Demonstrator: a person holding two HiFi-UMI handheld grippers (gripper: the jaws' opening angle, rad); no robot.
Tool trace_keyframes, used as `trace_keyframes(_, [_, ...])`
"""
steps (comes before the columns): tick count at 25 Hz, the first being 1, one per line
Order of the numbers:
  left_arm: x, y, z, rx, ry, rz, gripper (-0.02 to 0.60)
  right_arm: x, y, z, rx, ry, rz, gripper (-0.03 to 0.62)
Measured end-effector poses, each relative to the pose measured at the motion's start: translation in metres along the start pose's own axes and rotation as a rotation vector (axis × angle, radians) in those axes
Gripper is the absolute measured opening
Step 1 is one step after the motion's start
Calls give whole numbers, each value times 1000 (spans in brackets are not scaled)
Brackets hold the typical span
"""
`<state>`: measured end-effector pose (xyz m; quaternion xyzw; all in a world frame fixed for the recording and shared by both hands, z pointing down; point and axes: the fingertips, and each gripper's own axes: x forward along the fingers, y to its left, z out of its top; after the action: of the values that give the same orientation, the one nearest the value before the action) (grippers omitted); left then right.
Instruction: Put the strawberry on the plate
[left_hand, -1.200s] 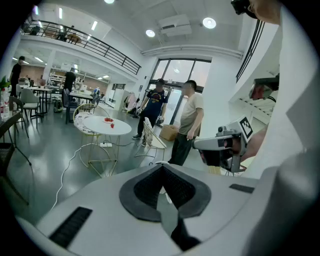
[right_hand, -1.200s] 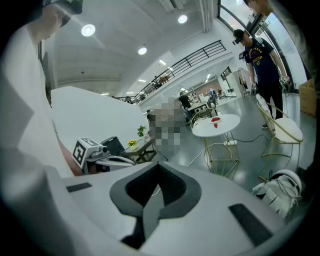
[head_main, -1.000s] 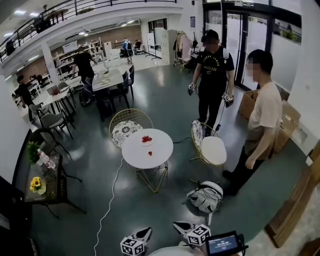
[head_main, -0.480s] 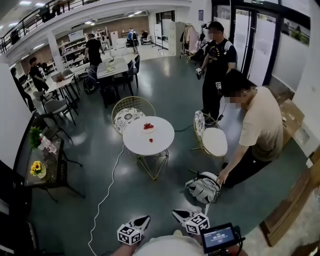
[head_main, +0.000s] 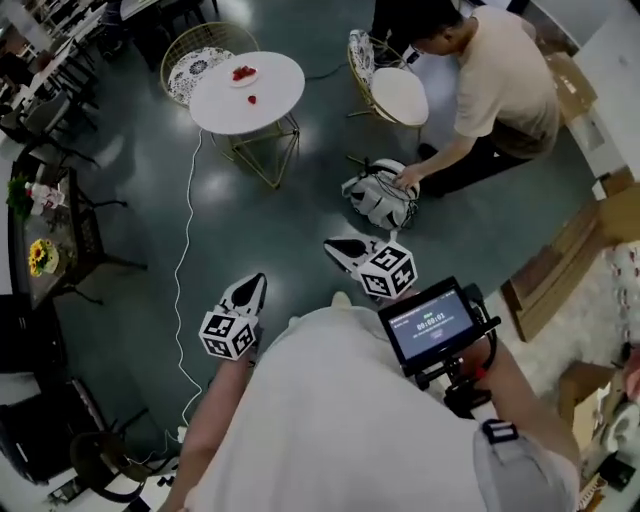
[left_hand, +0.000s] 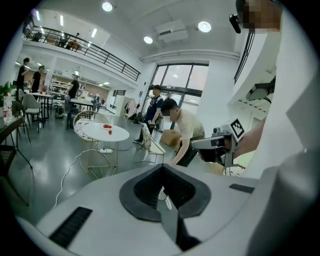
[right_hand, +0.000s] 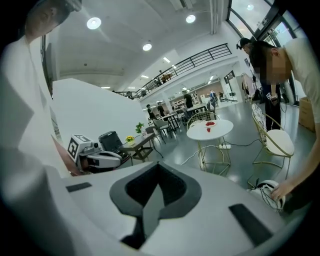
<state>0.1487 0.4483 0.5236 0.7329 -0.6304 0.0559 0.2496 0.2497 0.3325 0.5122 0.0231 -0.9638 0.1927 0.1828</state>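
Note:
A round white table (head_main: 268, 100) stands far off at the upper left of the head view. On it lies a small white plate (head_main: 243, 76) with red strawberries, and one loose strawberry (head_main: 252, 98) lies beside it. Both show small in the left gripper view as the plate (left_hand: 106, 127) and the strawberry (left_hand: 110, 132), and in the right gripper view as the plate (right_hand: 210, 123) and the strawberry (right_hand: 208, 129). My left gripper (head_main: 257, 281) and right gripper (head_main: 333, 246) are held near my body, far from the table. Both are shut, with nothing in them.
A person in a beige shirt (head_main: 505, 85) bends over a white and black backpack (head_main: 378, 198) on the floor. A white chair (head_main: 398, 94) and a gold wire chair (head_main: 205, 52) flank the table. A white cable (head_main: 183, 250) runs across the floor. A dark side table (head_main: 45, 235) holds flowers.
The head view has tipped steeply down, so the table now sits at the upper left. The person in beige has bent down to the backpack. Both grippers stay shut.

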Motion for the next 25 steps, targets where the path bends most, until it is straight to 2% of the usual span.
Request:
trace_keyframes(4, [31,-15,-14,-11,29,21,3,-16,-25,-15,42,-14,12,5])
trace_keyframes(9, [38,-15,-8,-11,44,23,3,-12,-20,-15,70,-13,22,5])
trace_keyframes(14, [38,-21,-4,-10,36,2,3,-9,-18,-16,55,-13,37,5])
trace_keyframes(20, [34,-13,-9,-17,36,61,3,-5,-16,-14,51,-22,69,5])
trace_keyframes(25, [21,-13,-11,-26,55,101,4,-3,9,-25,12,13,140,5])
